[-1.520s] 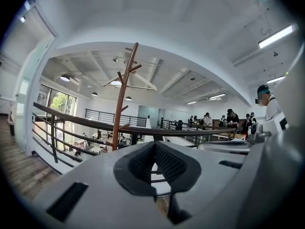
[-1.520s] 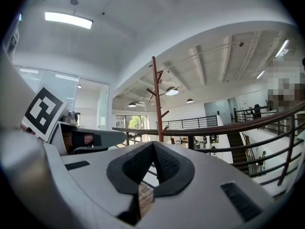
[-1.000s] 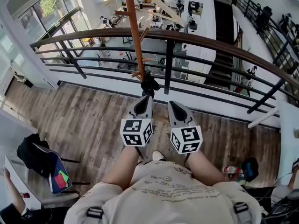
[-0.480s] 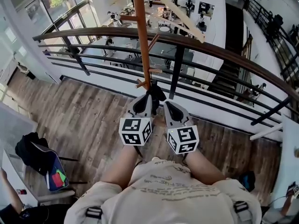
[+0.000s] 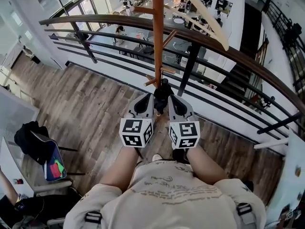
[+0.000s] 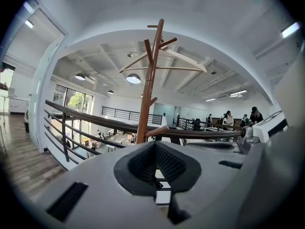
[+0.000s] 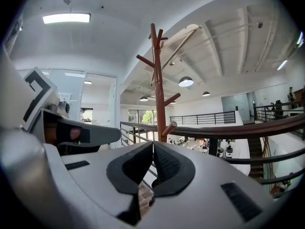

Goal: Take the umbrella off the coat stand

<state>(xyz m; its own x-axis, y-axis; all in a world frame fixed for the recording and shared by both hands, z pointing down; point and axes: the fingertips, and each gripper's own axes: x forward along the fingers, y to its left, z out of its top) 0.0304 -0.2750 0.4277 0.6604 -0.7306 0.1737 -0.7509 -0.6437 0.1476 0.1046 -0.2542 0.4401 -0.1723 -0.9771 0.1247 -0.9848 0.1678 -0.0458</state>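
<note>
While a person stands facing a dark railing (image 5: 100,24) on an upper floor, they hold two grey grippers side by side at waist height, each carrying a cube with black and white square markers. Just beyond them rises a brown wooden coat stand (image 5: 157,37), set close to the railing. A small black folded umbrella (image 5: 163,90) hangs from one of the stand's low pegs, and from the head view it sits between the two gripper tips, just ahead of them; I cannot tell whether either one touches it.

The left gripper (image 5: 148,97) has its dark padded jaws pressed together with nothing between them, and its own view looks up the stand's pole (image 6: 148,94). The right gripper (image 5: 171,98) is likewise closed and empty, with a low peg of the stand (image 7: 168,127) showing above its jaws.

A pale wooden hanger (image 5: 206,17) rests high on the stand. Down to the left, a black backpack (image 5: 32,147) lies on a chair on the plank floor (image 5: 90,113).
</note>
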